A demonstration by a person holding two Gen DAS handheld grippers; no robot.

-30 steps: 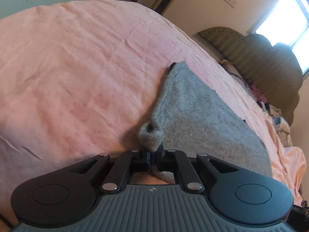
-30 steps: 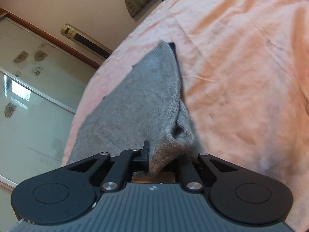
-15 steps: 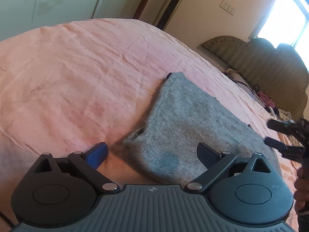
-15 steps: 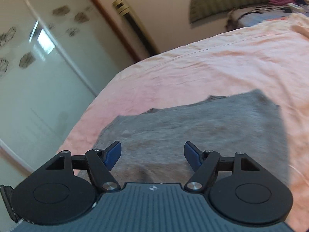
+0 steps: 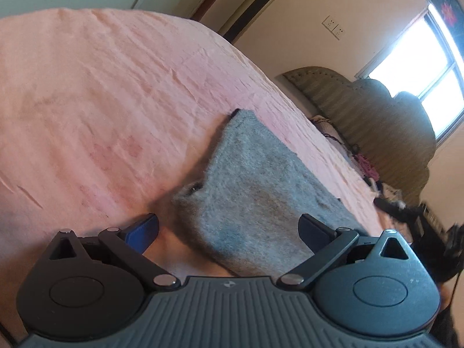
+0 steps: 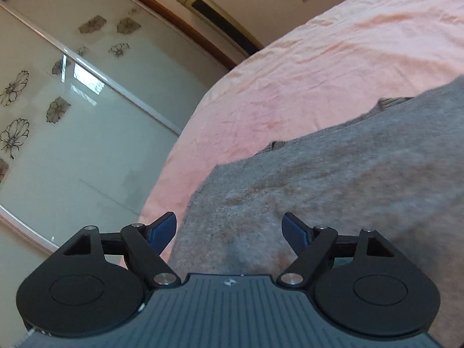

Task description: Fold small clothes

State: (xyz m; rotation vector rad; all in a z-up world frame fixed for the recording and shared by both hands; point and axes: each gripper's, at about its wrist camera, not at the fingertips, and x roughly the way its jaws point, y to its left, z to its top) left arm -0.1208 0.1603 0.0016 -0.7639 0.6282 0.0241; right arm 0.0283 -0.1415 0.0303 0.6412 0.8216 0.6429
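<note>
A folded grey knit garment [image 5: 255, 191] lies flat on the pink bedsheet [image 5: 101, 110]. My left gripper [image 5: 229, 229] is open and empty, hovering just above the garment's near corner. In the right wrist view the same grey garment [image 6: 333, 179] fills the lower right on the pink sheet [image 6: 319, 58]. My right gripper [image 6: 229, 229] is open and empty above the garment's near left corner. The right gripper also shows blurred at the far right edge of the left wrist view [image 5: 406, 211].
A padded headboard [image 5: 377, 121] with a pile of clothes [image 5: 365, 168] stands at the bed's far end under a bright window. A glass wardrobe door with flower prints [image 6: 58, 116] runs along the bed's left side. A tall air conditioner [image 6: 217, 20] stands in the corner.
Both grippers were shut on the garment's corners a second ago. They have let go, opened wide and pulled back, and the garment now lies folded flat.
</note>
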